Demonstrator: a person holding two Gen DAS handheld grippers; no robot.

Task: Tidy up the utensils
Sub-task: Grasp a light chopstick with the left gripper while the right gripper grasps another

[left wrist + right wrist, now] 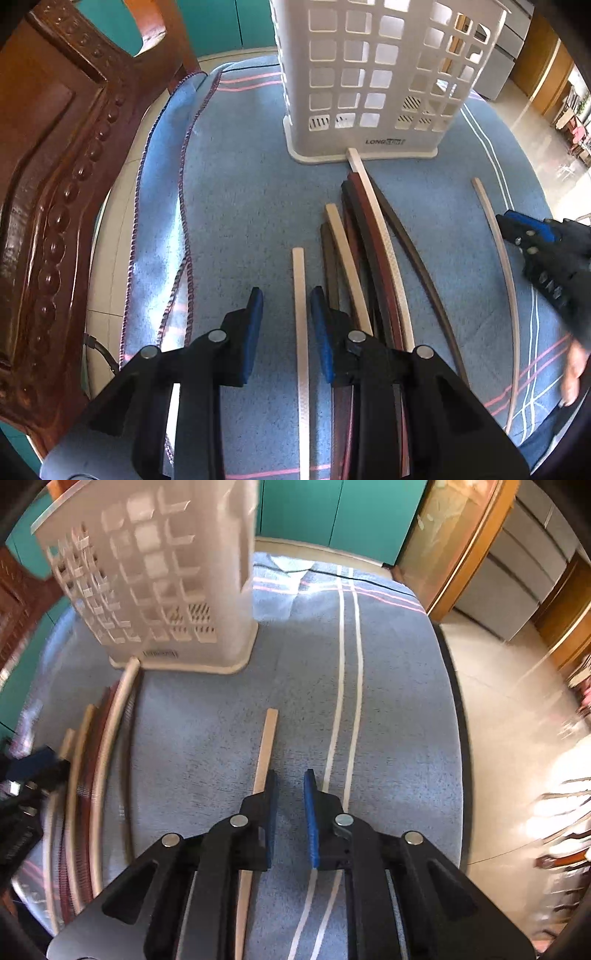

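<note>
left gripper [286, 334]: jaws narrow, a pale flat chopstick [300, 314] between them, grip not clear | right gripper [290, 818]: jaws narrow, empty, beige chopstick [266, 746] beside | chopstick pile [369, 236] centre, on blue towel-covered surface [240, 206] | white perforated plastic holder [369, 74] upper centre

Left gripper [286, 325] jaws apart around a pale chopstick [300, 325] on blue cloth [236, 206] — not pinching it — mixed chopstick pile [369, 258] just right, white basket [369, 74] beyond.
</note>
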